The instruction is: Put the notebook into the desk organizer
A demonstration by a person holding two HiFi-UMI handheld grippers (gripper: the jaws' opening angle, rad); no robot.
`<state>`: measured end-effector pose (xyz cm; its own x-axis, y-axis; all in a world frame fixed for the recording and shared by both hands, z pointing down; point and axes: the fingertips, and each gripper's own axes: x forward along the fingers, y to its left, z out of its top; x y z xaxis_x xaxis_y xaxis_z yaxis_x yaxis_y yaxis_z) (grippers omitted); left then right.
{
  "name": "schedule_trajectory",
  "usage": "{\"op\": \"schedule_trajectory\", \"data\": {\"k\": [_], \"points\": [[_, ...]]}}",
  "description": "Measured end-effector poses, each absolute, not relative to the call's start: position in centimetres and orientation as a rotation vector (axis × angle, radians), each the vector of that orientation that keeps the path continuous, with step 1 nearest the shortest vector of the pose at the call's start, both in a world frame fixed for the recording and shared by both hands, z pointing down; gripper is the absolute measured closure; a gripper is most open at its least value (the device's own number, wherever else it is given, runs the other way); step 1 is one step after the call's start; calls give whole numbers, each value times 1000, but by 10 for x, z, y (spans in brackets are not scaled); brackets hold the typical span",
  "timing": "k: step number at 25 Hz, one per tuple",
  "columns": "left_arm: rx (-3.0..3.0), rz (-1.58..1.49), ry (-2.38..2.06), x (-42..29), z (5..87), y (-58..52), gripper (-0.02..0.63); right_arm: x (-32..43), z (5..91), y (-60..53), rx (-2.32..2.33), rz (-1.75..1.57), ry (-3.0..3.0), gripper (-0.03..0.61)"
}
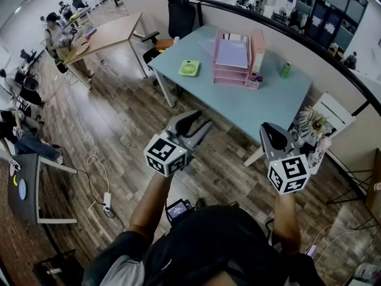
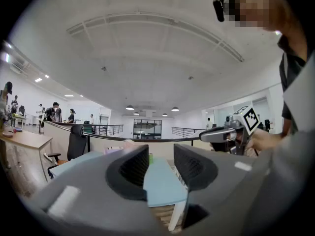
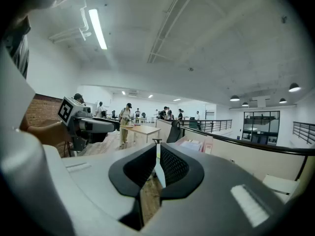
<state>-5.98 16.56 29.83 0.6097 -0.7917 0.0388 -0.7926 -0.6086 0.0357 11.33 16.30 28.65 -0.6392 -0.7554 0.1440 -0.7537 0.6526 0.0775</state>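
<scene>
The pink tiered desk organizer [image 1: 257, 51] stands on the light blue table [image 1: 262, 103] ahead of me. A pale lilac notebook [image 1: 232, 55] lies flat on its top tier. Both grippers hang in the air over the wooden floor, short of the table's near edge. My left gripper [image 1: 201, 119] [image 2: 161, 161] is open and empty. To its right, my right gripper [image 1: 266, 127] [image 3: 158, 163] is shut with nothing between its pads. Each gripper view shows the other gripper alongside, and the organizer [image 3: 197, 144] appears far off in the right gripper view.
On the table are a green flat object [image 1: 189, 68] and a green bottle [image 1: 286, 70]. A black office chair [image 1: 180, 11] stands at its far end, a white chair [image 1: 330, 109] and a plant [image 1: 312, 124] at its right. A power strip [image 1: 107, 201] lies on the floor at left.
</scene>
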Motion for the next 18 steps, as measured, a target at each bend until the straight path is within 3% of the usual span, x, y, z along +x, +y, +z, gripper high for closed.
{"op": "schedule_trajectory", "data": {"k": [18], "points": [[2796,-5,-1276,-87,313,161,399,84,290,165,1323,34,-2721,569]]}}
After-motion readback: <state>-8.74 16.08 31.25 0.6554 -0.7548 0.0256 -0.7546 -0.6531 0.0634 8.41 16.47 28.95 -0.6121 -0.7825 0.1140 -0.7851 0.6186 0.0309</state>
